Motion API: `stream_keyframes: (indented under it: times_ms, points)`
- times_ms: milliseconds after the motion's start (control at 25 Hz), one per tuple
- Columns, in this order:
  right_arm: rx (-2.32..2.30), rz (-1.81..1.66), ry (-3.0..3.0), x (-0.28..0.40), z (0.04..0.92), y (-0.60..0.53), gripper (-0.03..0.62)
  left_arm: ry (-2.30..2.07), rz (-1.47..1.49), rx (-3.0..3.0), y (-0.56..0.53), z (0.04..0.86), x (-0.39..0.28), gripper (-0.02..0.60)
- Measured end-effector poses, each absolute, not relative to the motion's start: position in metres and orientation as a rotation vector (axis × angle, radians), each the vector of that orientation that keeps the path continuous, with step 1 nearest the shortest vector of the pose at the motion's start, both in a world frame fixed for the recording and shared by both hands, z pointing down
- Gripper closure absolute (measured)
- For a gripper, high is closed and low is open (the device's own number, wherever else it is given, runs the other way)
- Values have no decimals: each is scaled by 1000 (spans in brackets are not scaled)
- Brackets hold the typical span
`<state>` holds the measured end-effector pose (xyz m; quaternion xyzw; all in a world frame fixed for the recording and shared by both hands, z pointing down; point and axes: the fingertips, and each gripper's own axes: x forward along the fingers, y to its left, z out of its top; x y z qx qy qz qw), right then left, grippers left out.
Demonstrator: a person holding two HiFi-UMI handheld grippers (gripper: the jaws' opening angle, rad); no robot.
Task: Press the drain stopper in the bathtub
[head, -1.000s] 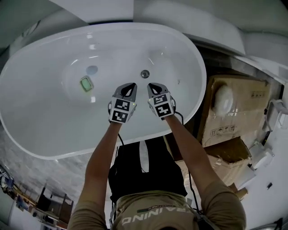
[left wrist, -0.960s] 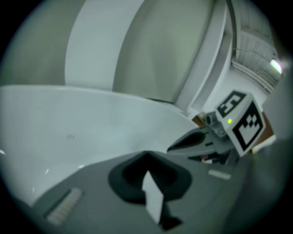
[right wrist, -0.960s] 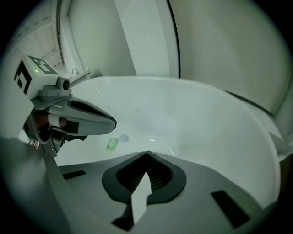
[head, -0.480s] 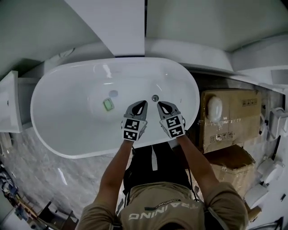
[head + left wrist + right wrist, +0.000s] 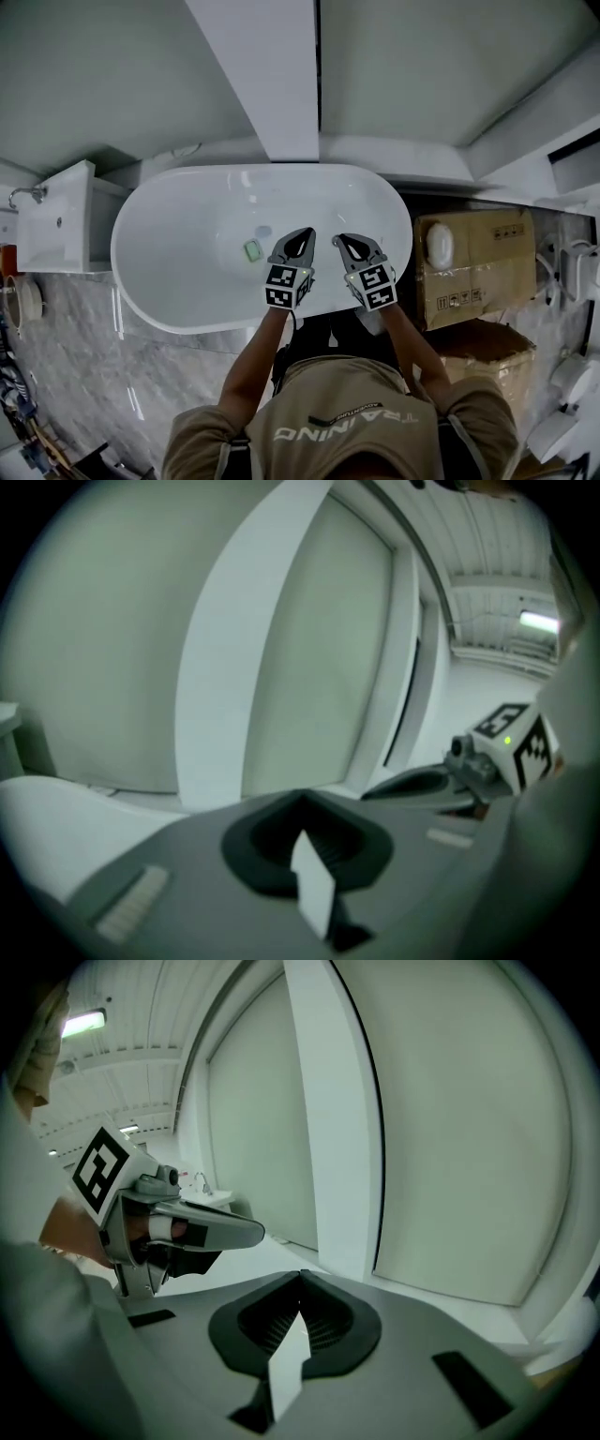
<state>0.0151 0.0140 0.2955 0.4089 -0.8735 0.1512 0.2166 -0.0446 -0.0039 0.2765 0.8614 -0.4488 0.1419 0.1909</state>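
1. In the head view the white bathtub point(image 5: 169, 272) lay below the person, its long axis running left to right, against a wall with a white panel point(image 5: 272, 75).
2. The left gripper point(image 5: 306, 233) and the right gripper point(image 5: 340, 239) were held side by side over the tub's right half. They were apart from each other, with tips toward the far rim.
3. Left fingers were pressed together with nothing between them. Right fingers were the same, together and empty.
4. Both gripper views showed wall panels beyond the tips.
5. The drain stopper could not be picked out. The tub floor near the two tips was too small to read.
6. A small green item point(image 5: 253, 249) lay on the tub floor, left of the left gripper.
7. Cardboard boxes point(image 5: 473, 258) stood right of the tub, and a white basin point(image 5: 56, 225) stood left of it.
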Motion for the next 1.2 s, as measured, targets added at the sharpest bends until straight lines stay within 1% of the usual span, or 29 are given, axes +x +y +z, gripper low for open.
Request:
stream_keyframes:
  times_ms: [360, 800, 960, 1200]
  points:
    - [1193, 311, -2550, 5, 186, 23, 581, -1333, 301, 2556, -4, 170, -49, 580]
    - [1324, 14, -2713, 13, 54, 12, 580, -1452, 128, 2742, -9, 45, -54, 580]
    - [1357, -73, -2744, 22, 26, 14, 581, -1501, 64, 2775, -9, 15, -57, 580]
    - [1418, -40, -2769, 39, 19, 11, 580, -1519, 72, 2815, -5, 1, -57, 580]
